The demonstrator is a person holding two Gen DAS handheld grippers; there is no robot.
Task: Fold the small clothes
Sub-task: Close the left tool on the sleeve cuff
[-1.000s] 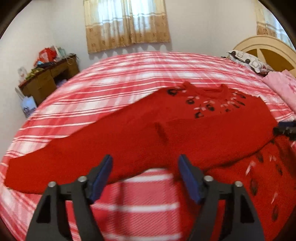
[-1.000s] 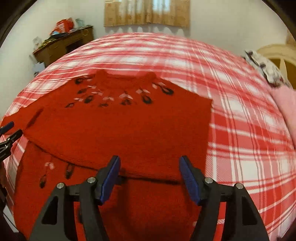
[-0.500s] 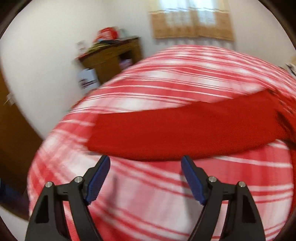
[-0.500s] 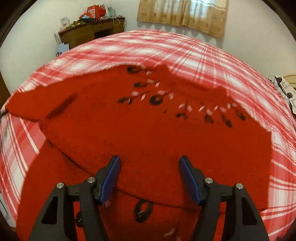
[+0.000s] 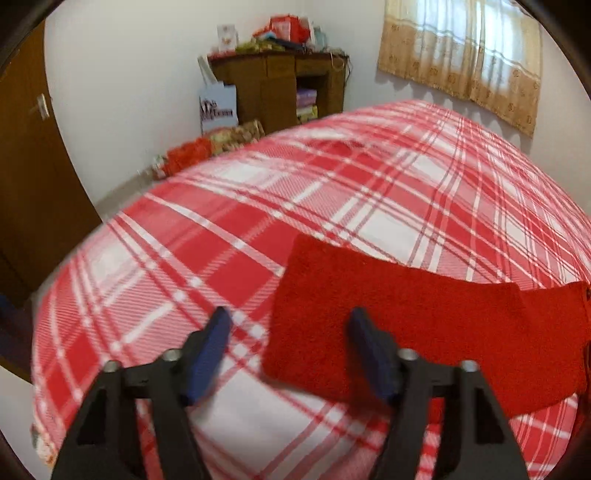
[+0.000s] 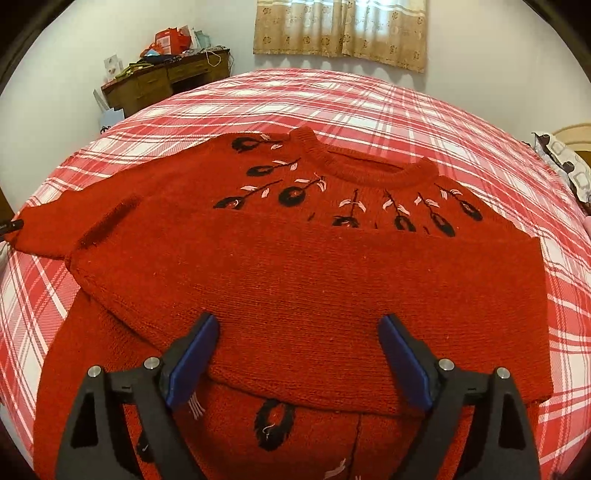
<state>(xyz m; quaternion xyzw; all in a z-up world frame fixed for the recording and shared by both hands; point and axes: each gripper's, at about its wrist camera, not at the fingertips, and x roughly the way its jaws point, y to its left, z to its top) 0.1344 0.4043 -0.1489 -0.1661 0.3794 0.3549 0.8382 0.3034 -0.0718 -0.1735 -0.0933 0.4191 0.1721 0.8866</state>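
A red knit sweater (image 6: 314, 280) with black flower embroidery lies flat on the plaid bed. One sleeve is folded across its chest; the other sleeve (image 6: 55, 229) stretches out to the left. In the left wrist view that sleeve's cuff end (image 5: 388, 325) lies flat. My left gripper (image 5: 290, 345) is open and empty, hovering at the cuff, with its right finger over the fabric. My right gripper (image 6: 299, 360) is open and empty above the sweater's lower body.
The red and white plaid bed cover (image 5: 258, 221) spreads all around. A brown wooden cabinet (image 5: 288, 88) with clutter stands by the far wall, a brown door (image 5: 29, 184) to the left. Curtains (image 6: 340, 29) hang behind. A pillow (image 6: 565, 162) lies at the right edge.
My left gripper has swung left along the outstretched sleeve to its cuff end. My right gripper has shifted over the sweater's body. Both stay open.
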